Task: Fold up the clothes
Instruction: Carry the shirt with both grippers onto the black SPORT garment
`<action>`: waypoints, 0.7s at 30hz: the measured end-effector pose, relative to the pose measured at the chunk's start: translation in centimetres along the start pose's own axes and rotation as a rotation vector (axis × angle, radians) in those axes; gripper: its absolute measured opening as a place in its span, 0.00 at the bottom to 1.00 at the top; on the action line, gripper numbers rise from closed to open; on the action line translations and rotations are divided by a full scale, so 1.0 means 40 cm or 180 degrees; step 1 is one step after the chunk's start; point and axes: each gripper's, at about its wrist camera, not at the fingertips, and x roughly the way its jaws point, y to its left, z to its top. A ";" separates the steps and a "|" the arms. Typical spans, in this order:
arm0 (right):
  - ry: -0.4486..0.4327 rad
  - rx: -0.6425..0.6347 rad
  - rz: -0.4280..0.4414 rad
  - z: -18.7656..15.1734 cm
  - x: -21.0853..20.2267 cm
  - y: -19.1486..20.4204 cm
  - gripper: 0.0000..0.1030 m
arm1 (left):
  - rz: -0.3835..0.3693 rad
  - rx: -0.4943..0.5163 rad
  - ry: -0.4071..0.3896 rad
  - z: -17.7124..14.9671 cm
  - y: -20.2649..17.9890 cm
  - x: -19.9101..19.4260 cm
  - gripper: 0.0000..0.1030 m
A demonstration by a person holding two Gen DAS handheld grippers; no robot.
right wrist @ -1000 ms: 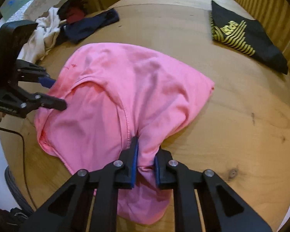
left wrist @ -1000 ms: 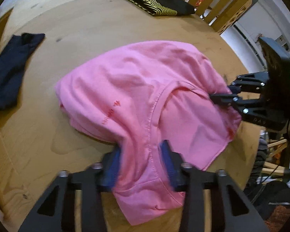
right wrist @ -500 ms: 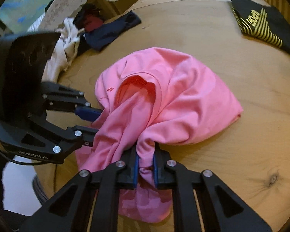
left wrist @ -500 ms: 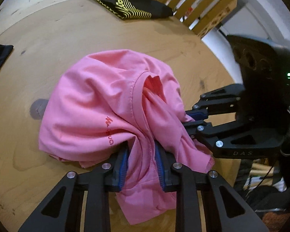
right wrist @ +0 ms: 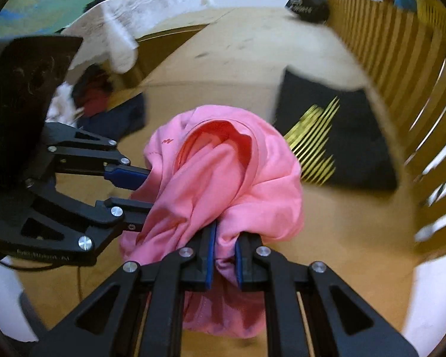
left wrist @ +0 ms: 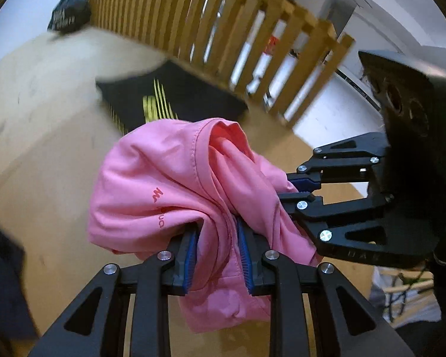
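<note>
A pink T-shirt [left wrist: 169, 184] hangs bunched between both grippers, lifted off the round wooden table [left wrist: 44, 136]. My left gripper [left wrist: 217, 238] is shut on a fold of the shirt near its collar. My right gripper [right wrist: 223, 238] is shut on another fold close by. The shirt also shows in the right wrist view [right wrist: 223, 178], with its neck opening facing the camera. The right gripper shows in the left wrist view [left wrist: 294, 190] at the shirt's right side. The left gripper shows in the right wrist view [right wrist: 139, 190] at the shirt's left side.
A folded black shirt with yellow stripes [left wrist: 169, 101] lies on the table behind the pink shirt, also in the right wrist view [right wrist: 336, 136]. A wooden slatted rail [left wrist: 223, 29] borders the far edge. Dark and white clothes [right wrist: 104, 101] lie at the left. A black bag [right wrist: 306, 3] sits far back.
Both grippers have lifted the pink shirt off the table and drawn close together. The left gripper shut on the shirt. The views have tilted up toward the rail.
</note>
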 end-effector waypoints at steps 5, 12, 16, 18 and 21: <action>0.0003 -0.0093 -0.0304 0.134 0.027 -0.134 0.11 | 0.0148 0.0061 -0.0080 0.190 0.042 0.092 0.21; 0.0096 -0.0146 -0.0513 0.247 0.163 -0.281 0.11 | 0.0230 0.0015 0.0017 0.322 0.126 0.227 0.21; 0.0146 -0.0153 -0.0565 0.270 0.221 -0.342 0.11 | 0.0243 -0.0030 0.0070 0.367 0.150 0.303 0.20; 0.0153 -0.0138 -0.0545 0.267 0.237 -0.365 0.10 | 0.0249 -0.0037 0.0144 0.375 0.158 0.339 0.21; 0.0207 -0.0178 -0.0559 0.255 0.276 -0.388 0.10 | 0.0261 -0.0038 0.0272 0.380 0.169 0.390 0.21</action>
